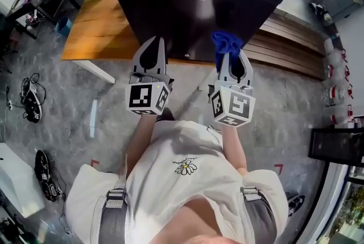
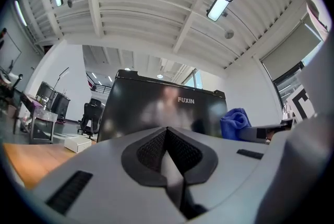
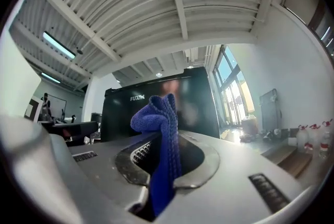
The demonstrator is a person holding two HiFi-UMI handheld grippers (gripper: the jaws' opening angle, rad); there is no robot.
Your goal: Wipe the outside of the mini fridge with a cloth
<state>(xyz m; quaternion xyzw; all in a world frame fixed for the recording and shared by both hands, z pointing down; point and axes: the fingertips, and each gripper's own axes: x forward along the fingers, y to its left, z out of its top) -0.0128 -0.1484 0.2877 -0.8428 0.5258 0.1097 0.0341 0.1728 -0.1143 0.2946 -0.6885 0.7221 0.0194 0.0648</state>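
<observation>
Head view
- Fridge [image 1: 193, 9]: black, door shut, on the desk [image 1: 94, 29], front face close to the near edge.
- Left gripper [image 1: 152, 46]: raised before the lower left of the door, apart from it as far as can be told.
- Right gripper [image 1: 233, 61]: level with the left one, before the lower right of the door.
- Cloth [image 1: 226, 42]: blue, bunched above the right jaws, just short of the door or brushing it; contact not readable from here.

Left gripper view
- Jaws: pressed together, nothing between the pads.
- Ahead: glossy door fills the middle. Cloth shows at the right beside the other gripper.

Right gripper view
- Jaws: clamped on a fold of the cloth. One end stands up in a soft loop, the other trails down through the gap.
- Ahead: door directly behind the loop.

Handling, judged
- Cloth: light, limp, terry-like, and will fold over under pressure. A grip low on the bunch leaves a free pad on top for wiping. The pinch looks narrow, so hard drag could pull it out.
- Fridge: heavy and stiff with a smooth, slick skin, likely to stay put under light strokes. No need to hold it. The free left gripper could steady a top corner if it slides.
- Stage: wiping seemingly about to begin on the lower front. Top and sides not yet visibly reached.
</observation>
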